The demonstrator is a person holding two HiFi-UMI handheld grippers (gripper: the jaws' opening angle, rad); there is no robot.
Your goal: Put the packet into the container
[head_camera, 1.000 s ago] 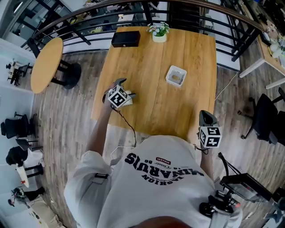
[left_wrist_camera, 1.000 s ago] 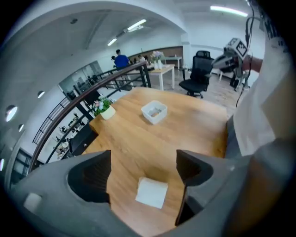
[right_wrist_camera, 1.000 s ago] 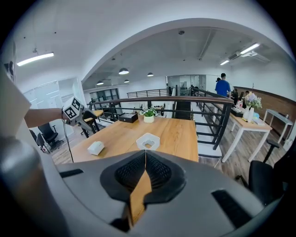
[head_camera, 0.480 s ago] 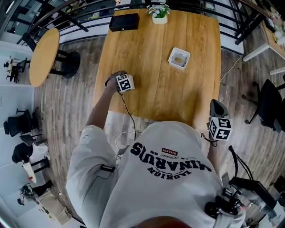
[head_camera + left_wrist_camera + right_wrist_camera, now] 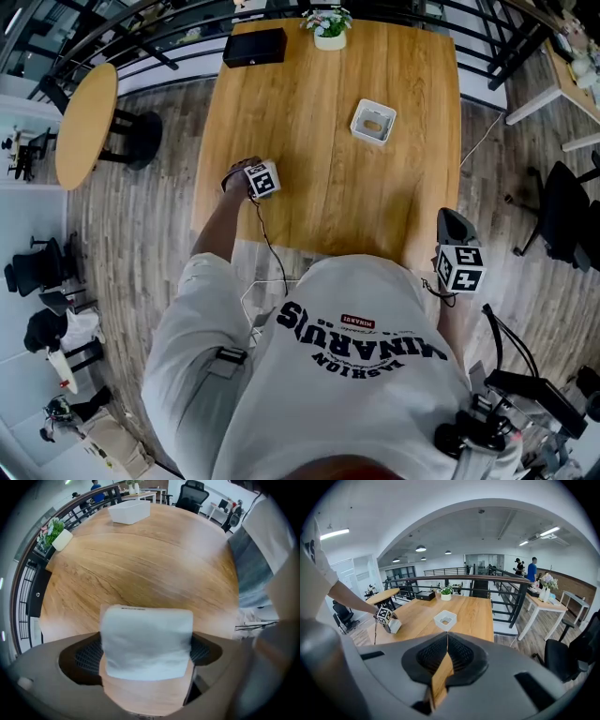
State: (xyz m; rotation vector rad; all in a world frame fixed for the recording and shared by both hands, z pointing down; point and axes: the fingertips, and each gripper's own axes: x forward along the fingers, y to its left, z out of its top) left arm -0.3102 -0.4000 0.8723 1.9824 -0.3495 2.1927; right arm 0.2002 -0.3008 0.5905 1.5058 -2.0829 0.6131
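As my left gripper (image 5: 253,180), jaws newly parted, straddled the ungripped packet (image 5: 146,641) by the table's (image 5: 375,206) left edge, right gripper (image 5: 446,641) closed, container (image 5: 356,120) drop remained.

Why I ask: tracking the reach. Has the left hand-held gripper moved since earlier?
Yes: left hand-held gripper sank toward the light wooden table, jaws just opening round a white packet.

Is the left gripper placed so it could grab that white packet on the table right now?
Probably yes. The left gripper points down over the packet, its jaws have just been opening, and the packet lies between them on the table with nothing covering it.
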